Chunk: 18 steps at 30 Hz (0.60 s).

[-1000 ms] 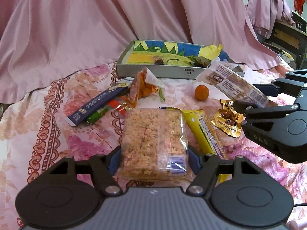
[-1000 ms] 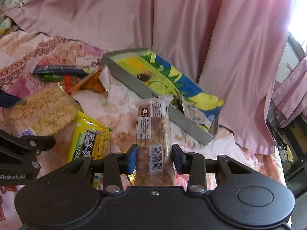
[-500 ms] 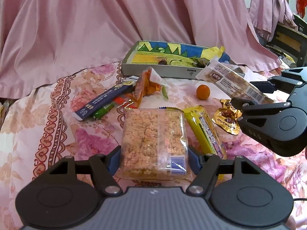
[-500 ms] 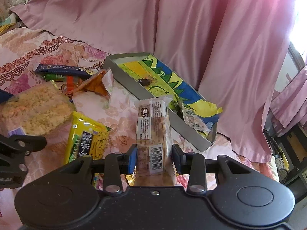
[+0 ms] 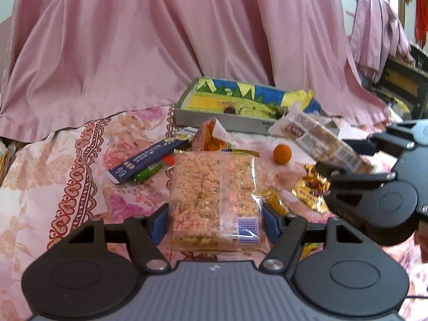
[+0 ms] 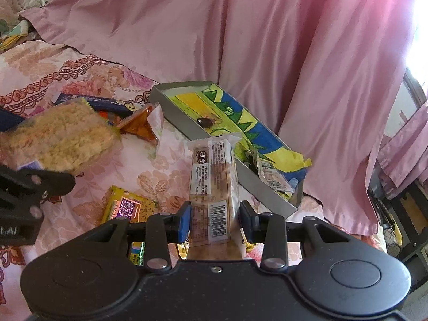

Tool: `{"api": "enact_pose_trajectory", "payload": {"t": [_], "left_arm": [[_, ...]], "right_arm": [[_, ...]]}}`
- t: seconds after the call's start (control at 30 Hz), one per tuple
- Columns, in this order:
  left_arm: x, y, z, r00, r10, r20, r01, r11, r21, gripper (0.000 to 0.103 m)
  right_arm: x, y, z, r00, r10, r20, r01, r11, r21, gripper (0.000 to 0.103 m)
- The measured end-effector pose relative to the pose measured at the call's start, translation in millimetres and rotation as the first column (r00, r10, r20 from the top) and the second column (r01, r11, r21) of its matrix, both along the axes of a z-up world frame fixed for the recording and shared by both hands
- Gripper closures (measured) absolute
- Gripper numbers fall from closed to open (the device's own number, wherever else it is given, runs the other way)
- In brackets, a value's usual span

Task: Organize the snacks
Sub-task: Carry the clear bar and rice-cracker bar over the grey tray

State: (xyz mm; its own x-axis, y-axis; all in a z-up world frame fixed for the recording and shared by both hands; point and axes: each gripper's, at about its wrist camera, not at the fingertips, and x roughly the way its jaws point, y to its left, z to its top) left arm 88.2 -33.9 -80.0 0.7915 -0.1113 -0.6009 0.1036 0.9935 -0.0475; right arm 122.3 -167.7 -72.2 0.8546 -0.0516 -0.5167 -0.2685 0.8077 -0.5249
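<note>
Pink satin drape (image 5: 149, 40) hung across the rear, floral pink bedsheet (image 5: 53, 176) with scrolled border underneath, bright window (image 6: 417, 37) at right, dark shelving (image 5: 401, 80) beside a second pink cloth (image 5: 374, 26)

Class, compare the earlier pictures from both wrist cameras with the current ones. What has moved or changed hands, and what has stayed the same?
No snack changed hands. The left gripper stays shut on the puffed rice cake pack, the right gripper on the long cracker pack. Both packs look lifted a little: the yellow packet on the floral cloth shows more fully. The tray, orange ball and blue stick pack lie as before.
</note>
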Motion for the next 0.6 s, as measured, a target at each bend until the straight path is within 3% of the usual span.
{"api": "enact_pose_trajectory", "payload": {"t": [0.23, 0.6], "left_arm": [[10.8, -2.7, 9.1, 0.999, 0.019, 0.032, -0.018, 1.0, -0.024, 0.03], [87.2, -20.8, 48.6, 0.992, -0.016, 0.122, 0.024, 0.998, -0.064, 0.03]], "right_arm": [[-2.9, 0.8, 8.5, 0.999, 0.019, 0.048, -0.019, 1.0, 0.01, 0.063], [28.7, -21.6, 38.9, 0.981, -0.001, 0.196, -0.013, 0.997, 0.069, 0.063]]}}
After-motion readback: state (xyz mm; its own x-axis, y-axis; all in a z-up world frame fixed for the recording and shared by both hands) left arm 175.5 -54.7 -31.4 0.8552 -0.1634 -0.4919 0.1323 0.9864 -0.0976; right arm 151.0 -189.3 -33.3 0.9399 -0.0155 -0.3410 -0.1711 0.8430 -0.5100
